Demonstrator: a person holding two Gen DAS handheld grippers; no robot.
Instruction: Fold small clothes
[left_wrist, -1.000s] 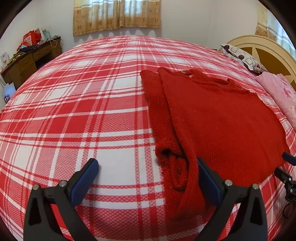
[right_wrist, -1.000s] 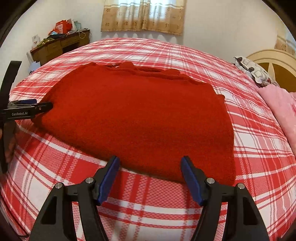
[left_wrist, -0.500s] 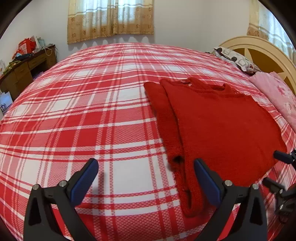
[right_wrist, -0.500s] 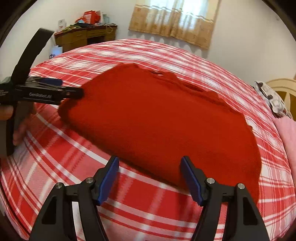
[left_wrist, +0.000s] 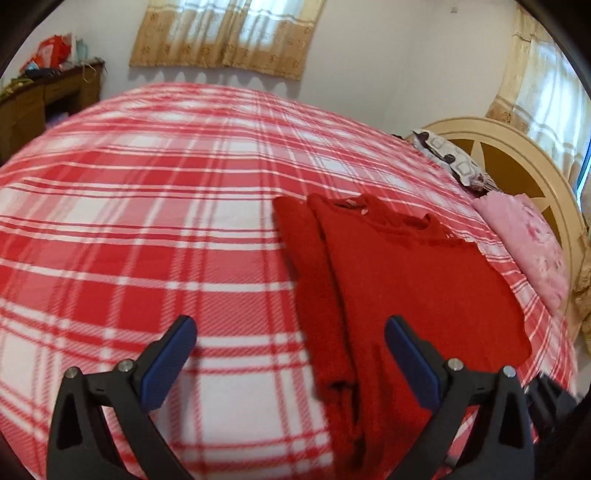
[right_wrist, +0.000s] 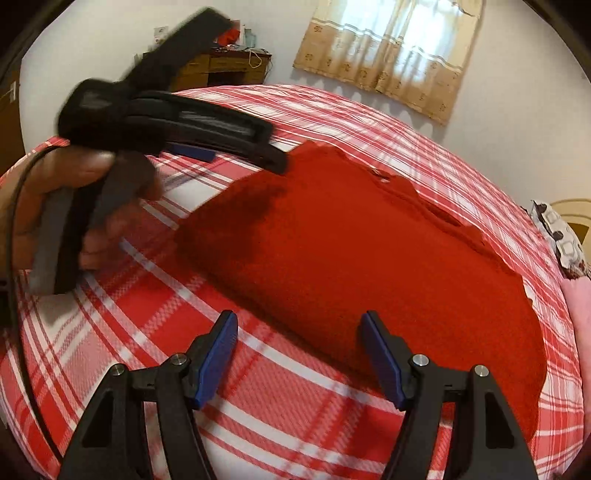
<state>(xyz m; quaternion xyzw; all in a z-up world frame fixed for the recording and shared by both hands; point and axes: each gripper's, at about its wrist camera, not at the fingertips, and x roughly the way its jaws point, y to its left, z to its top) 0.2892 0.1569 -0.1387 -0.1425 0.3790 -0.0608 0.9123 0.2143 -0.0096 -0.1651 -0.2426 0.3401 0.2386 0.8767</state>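
Observation:
A red knit sweater (left_wrist: 413, 280) lies flat on the plaid bed, one sleeve folded along its left side (left_wrist: 314, 295). My left gripper (left_wrist: 290, 365) is open and empty, raised above the sweater's lower left edge. My right gripper (right_wrist: 299, 354) is open and empty, just off the sweater's (right_wrist: 351, 258) near hem. The left gripper (right_wrist: 192, 129), held in a hand, shows in the right wrist view above the sweater's left side.
The red and white plaid bedspread (left_wrist: 129, 240) covers the bed. A pink cloth (left_wrist: 528, 243) and a patterned pillow (left_wrist: 450, 158) lie by the cream headboard (left_wrist: 517, 147). A wooden desk (left_wrist: 44, 99) stands at the far left by the wall.
Both grippers have lifted and drawn back from the sweater. The left gripper has risen up and shows larger in the right wrist view. The sweater has not moved.

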